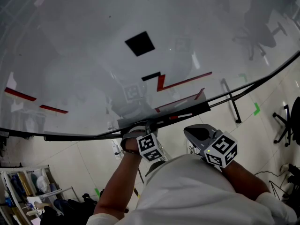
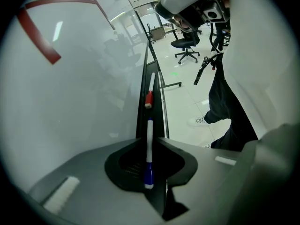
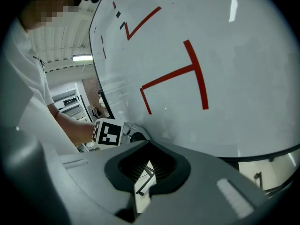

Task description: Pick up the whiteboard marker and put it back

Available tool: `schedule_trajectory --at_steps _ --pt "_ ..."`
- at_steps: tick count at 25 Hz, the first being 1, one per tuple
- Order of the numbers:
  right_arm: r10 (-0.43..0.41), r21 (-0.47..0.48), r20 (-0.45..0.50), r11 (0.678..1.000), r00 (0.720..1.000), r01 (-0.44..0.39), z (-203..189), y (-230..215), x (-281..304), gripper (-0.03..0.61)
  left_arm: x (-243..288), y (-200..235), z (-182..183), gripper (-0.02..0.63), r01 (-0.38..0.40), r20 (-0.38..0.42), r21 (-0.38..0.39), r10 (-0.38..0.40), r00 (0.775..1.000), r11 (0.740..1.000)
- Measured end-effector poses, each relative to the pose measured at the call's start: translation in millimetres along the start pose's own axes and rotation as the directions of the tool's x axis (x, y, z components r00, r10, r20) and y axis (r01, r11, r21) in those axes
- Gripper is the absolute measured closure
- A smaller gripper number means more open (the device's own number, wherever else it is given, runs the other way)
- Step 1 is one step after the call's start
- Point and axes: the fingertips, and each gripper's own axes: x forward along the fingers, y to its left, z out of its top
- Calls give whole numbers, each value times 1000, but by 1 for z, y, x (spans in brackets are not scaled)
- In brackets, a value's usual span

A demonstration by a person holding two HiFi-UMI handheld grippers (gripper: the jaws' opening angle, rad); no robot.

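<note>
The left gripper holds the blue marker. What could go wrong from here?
1. The blue marker points at the red marker lying on the tray; pushing forward could knock it off.
2. The tray is narrow, so the blue marker, once released, might roll off to the floor.

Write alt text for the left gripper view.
The left hand-held gripper is shut on a blue-capped marker, lined up along the black tray. A red-capped marker lies on the tray ahead; the whiteboard with red lines fills the left.
</note>
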Motion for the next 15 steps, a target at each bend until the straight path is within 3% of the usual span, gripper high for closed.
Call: schedule_trajectory --at_steps 15 --pt "1 -4 -5 1000 1000 -1 1 -2 -1 577 1 5 2 558 -32 11 -8 32 999 999"
